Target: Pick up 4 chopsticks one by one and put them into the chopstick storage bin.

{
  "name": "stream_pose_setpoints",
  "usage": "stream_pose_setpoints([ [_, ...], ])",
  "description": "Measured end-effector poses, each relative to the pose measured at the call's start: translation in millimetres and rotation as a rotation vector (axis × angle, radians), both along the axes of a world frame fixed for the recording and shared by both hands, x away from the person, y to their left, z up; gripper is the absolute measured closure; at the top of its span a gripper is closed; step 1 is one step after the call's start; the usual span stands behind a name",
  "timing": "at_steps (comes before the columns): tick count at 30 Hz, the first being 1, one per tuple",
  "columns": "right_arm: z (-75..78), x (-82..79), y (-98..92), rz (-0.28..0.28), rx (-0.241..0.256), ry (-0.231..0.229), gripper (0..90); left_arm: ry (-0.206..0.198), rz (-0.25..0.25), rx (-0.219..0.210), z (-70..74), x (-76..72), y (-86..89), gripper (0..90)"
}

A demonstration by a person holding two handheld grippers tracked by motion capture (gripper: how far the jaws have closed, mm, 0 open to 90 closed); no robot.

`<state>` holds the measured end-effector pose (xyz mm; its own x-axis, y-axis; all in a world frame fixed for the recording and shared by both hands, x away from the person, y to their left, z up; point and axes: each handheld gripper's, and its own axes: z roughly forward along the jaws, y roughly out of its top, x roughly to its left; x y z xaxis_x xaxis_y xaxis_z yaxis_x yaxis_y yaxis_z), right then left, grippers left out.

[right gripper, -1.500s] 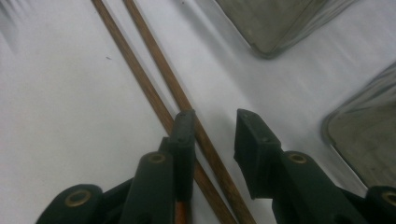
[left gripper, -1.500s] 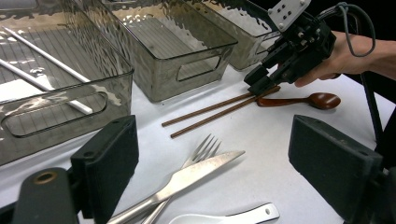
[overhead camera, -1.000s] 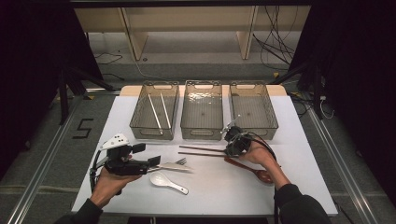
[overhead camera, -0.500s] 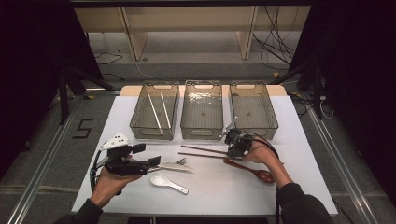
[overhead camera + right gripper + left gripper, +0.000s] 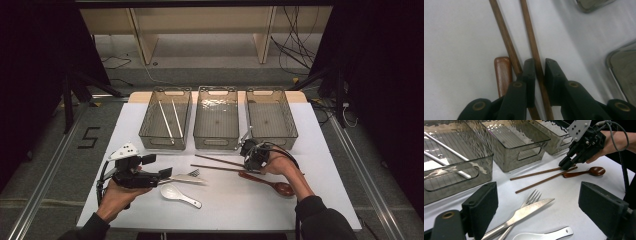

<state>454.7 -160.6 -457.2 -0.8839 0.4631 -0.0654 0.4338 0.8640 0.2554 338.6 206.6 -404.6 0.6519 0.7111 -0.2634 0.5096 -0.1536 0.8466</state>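
Now the right gripper [image 5: 537, 68] straddles one brown wooden chopstick [image 5: 532, 40] lying near the table's [image 5: 320, 200] middle, jaws nearly clamped on it, probably to lift it toward a bin [image 5: 271, 120]. The left gripper [image 5: 539, 205] hangs spread wide over the knife [image 5: 524, 212], holding nothing.

Brown chopstick [image 5: 536, 60] flat on table

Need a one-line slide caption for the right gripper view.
Right gripper jaws closing around one wooden chopstick, its twin and a wooden spoon handle alongside.
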Motion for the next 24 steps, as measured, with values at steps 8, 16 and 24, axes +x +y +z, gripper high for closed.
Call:
stream_pose_setpoints([
  [8, 0.4, -3.7, 6.0, 0.038, -0.047, -0.023, 80.6, -0.001, -0.005, 0.006, 0.0, -0.1, -0.5, 15.6],
  [16, 0.5, -6.3, 8.5, 0.08, -0.069, -0.035, 84.6, 0.003, -0.003, 0.005, -0.4, 0.1, 0.2, 15.6],
  [24, 0.4, -7.7, 9.7, 0.109, -0.077, -0.05, 85.3, 0.004, -0.004, 0.005, -0.3, 0.3, -0.2, 15.6],
])
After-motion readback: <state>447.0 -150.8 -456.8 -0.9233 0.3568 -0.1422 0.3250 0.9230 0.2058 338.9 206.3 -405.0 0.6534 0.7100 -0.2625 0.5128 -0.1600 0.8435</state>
